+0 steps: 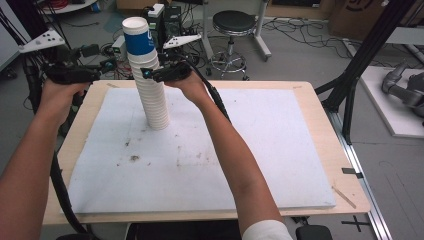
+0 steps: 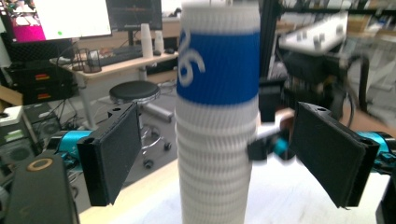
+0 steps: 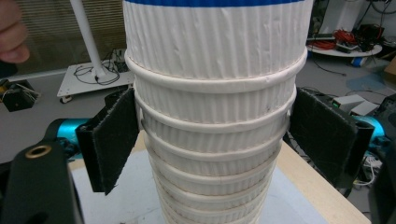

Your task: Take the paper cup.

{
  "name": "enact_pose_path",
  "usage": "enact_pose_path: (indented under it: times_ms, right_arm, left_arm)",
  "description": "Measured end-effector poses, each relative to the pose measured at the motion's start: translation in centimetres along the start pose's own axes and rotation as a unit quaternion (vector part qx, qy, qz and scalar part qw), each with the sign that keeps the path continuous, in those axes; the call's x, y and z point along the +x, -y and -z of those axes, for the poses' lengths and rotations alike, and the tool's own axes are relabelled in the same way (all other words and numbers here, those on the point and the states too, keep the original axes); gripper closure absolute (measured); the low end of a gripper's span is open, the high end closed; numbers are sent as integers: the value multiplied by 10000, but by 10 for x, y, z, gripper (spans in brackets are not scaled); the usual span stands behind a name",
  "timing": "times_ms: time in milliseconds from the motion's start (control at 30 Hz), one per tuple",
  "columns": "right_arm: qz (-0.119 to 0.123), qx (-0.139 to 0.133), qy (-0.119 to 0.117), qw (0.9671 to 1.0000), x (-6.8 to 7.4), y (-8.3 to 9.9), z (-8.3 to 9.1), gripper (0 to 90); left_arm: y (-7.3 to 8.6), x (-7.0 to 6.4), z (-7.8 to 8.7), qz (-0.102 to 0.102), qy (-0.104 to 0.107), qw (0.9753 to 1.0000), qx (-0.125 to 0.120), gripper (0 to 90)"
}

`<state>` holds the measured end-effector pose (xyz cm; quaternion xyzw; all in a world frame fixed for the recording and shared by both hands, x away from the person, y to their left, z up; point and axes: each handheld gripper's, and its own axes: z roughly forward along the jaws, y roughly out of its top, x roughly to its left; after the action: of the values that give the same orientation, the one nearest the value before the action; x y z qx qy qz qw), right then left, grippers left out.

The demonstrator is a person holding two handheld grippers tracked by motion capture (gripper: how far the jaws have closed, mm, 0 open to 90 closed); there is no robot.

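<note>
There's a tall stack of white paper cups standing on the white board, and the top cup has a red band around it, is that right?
Not quite. The top cup has a blue band, not red; the high view and the left gripper view both show it. The rest holds: the stack of white paper cups stands tall on the white board.

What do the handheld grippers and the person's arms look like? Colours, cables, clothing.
Both the left gripper and the right gripper are black with teal accents, flat black padded fingers, a grey three-cornered plate with dark dots on top, and a trailing black cable. Forearms are bare; a white sleeve shows on the right.
</note>
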<state>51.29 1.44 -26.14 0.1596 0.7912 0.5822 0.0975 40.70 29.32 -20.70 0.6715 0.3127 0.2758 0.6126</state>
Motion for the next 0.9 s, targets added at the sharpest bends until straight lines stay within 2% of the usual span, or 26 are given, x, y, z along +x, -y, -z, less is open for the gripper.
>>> enact_pose_path:
  times_ms: [67, 167, 233, 267, 300, 367, 433, 500, 667, 700, 900]
  right_arm:
    - [-8, 21, -7, 10000, 1, 0, 0, 172]
    - [-9, 24, -13, 10000, 2, -1, 0, 172]
    - [11, 33, -8, 10000, 2, -1, 0, 172]
    - [14, 41, -5, 10000, 2, -1, 0, 172]
    - [17, 30, -16, 10000, 2, -1, 0, 172]
    - [26, 26, -2, 10000, 2, -1, 0, 172]
    - [16, 39, 6, 10000, 3, -1, 0, 172]
    - [66, 53, 5, 10000, 3, -1, 0, 172]
    - [130, 81, -1, 9999, 6, -2, 0, 172]
    - [152, 91, 10, 9998, 6, -3, 1, 172]
    - [90, 102, 18, 9999, 5, -2, 2, 173]
  left_arm:
    - [-6, -1, -7, -20, 59, 10000, -10, 166]
    - [-16, -4, -22, -76, 67, 9999, 100, 166]
    - [-22, -5, -32, -73, -6, 9999, 152, 166]
    - [-22, -5, -32, -73, -6, 9999, 152, 165]
    - [-25, -5, -42, -17, -127, 9997, 226, 166]
    - [-25, -6, -47, 3, -193, 9994, 281, 166]
    - [-24, -9, -63, -23, -172, 9987, 480, 166]
    - [-23, -11, -69, 1, -161, 9986, 497, 166]
    - [-21, -12, -79, 70, -151, 9988, 453, 178]
    - [-22, -12, -79, 40, -112, 9990, 433, 224]
    - [-25, -14, -82, -61, -116, 9986, 517, 236]
